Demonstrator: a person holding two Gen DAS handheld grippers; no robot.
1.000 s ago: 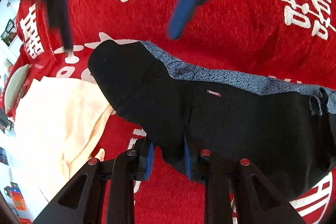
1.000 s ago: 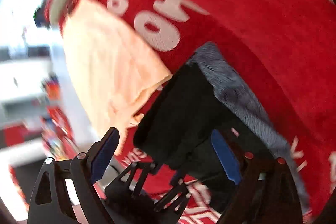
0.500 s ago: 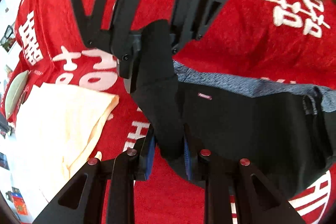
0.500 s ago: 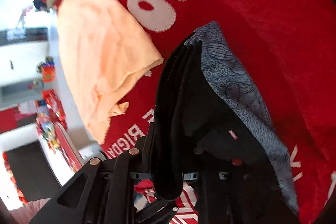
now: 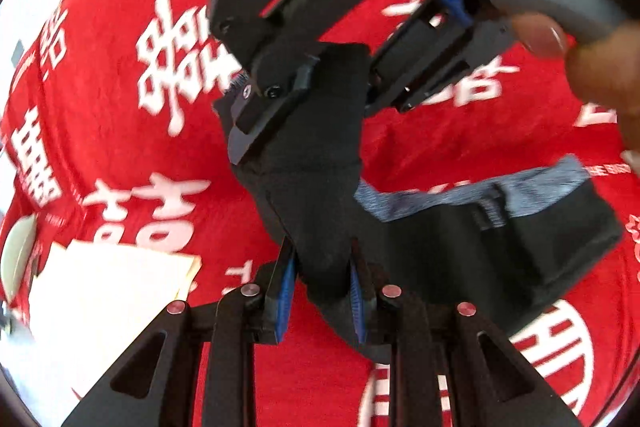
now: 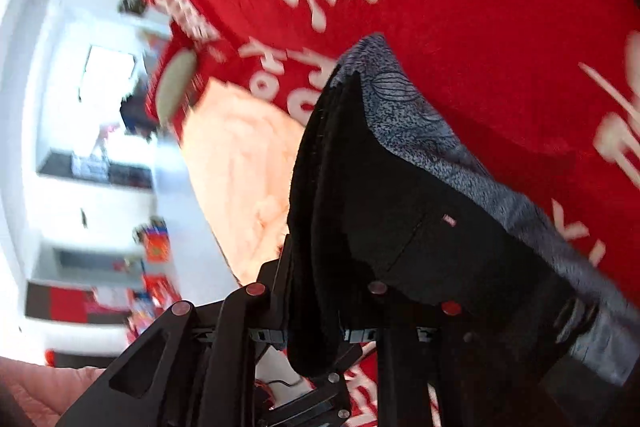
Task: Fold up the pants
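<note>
Pants (image 5: 328, 195), black with a grey speckled waistband, hang partly lifted above the red cloth-covered table (image 5: 120, 107). In the left wrist view the left gripper (image 5: 322, 291) is closed narrow on a bunched black edge, its blue-lined pads pinching the fabric from both sides, while the right gripper (image 5: 320, 83) clamps another part of the same edge higher up, a person's hand (image 5: 592, 67) behind it; the rest of the garment trails right and rests on the table. A pale folded cloth (image 5: 112, 291) lies well apart at the left. In the right wrist view the pants (image 6: 360, 187) rise as several stacked black layers straight out of the right gripper (image 6: 316, 307), which is shut on them, the grey patterned waistband (image 6: 420, 131) draping away to the right and a peach cloth (image 6: 240, 179) beyond on the table. The fabric looks soft, thick and limp, light enough to lift yet prone to sag and slide between layers, so holds at the edge corners, gathering all layers, would probably keep the fold aligned.
</note>
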